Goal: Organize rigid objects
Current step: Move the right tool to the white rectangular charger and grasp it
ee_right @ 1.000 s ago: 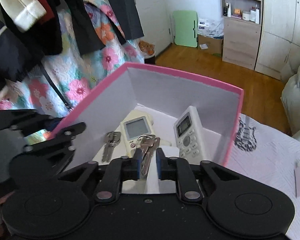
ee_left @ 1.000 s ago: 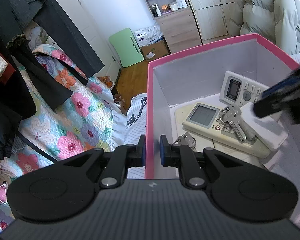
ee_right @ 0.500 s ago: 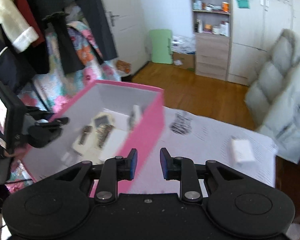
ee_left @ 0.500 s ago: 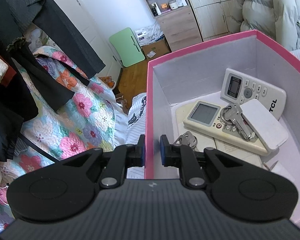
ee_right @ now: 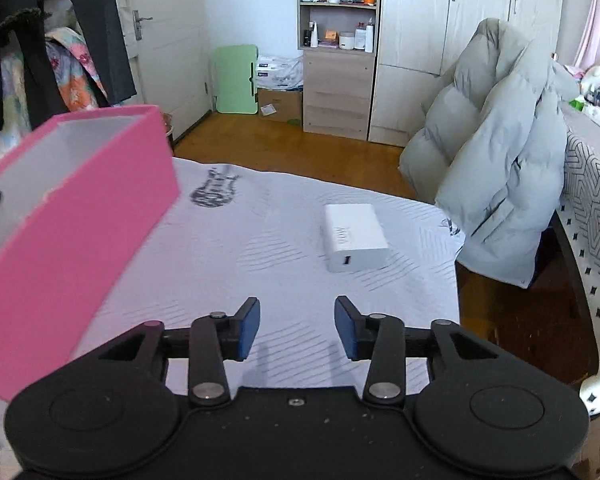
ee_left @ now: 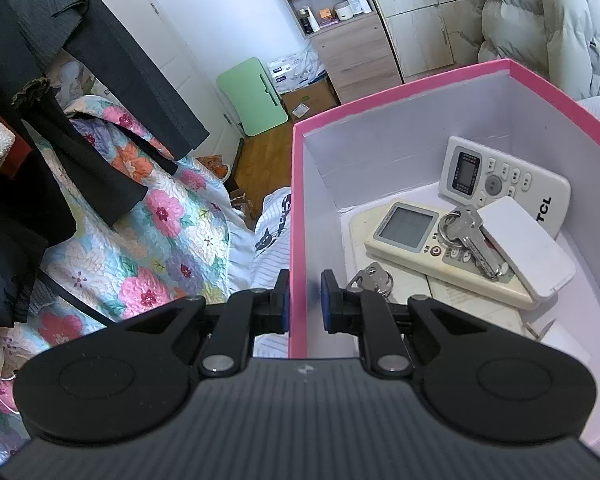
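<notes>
The right gripper had left the box, jaws wide above the sheet; a charger lay ahead. The left gripper pinched the box wall.

Both grippers are matte black: blue-padded fingers, silver pivot screws behind them, round discs either side, ribbed housing further back on the left gripper.

White walls, wood floor, a wooden shelf cabinet, wardrobe doors, daylight throughout.
</notes>
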Motion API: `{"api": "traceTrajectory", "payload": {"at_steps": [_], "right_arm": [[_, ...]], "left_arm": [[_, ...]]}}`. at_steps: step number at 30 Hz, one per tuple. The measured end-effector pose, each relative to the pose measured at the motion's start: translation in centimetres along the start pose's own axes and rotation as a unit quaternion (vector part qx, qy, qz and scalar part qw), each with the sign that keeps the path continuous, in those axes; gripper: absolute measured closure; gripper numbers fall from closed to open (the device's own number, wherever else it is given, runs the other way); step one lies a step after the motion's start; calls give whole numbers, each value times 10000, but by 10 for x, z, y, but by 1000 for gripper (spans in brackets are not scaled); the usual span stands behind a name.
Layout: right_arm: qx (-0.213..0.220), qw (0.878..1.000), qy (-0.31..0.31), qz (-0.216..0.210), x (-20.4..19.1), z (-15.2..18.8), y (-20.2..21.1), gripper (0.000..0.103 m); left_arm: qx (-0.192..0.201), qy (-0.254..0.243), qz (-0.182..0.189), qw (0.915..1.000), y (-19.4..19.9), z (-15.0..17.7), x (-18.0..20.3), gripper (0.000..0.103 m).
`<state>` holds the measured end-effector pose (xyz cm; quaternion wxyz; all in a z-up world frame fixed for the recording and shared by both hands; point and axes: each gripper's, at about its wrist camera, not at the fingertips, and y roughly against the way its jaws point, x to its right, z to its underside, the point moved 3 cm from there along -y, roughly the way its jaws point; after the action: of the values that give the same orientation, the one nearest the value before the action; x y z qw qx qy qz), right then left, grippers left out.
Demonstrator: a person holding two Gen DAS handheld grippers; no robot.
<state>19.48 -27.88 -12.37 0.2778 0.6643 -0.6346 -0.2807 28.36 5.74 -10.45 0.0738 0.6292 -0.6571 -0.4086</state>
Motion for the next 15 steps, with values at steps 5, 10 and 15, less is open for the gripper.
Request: {"api": "traceTrajectory", "payload": {"at_steps": [5, 10, 15], "right_arm": [[328, 9992, 214, 110, 13, -4, -30, 32], [345, 9978, 449, 339, 23, -16, -69, 27], [381, 9988, -172, 263, 34, -27, -97, 23]], "left_arm": [[-8, -32, -13, 10000, 0, 0, 1, 88], [-14, -48, -19, 10000, 0, 0, 3, 88], [-24, -35, -8, 10000, 0, 0, 3, 88]]}}
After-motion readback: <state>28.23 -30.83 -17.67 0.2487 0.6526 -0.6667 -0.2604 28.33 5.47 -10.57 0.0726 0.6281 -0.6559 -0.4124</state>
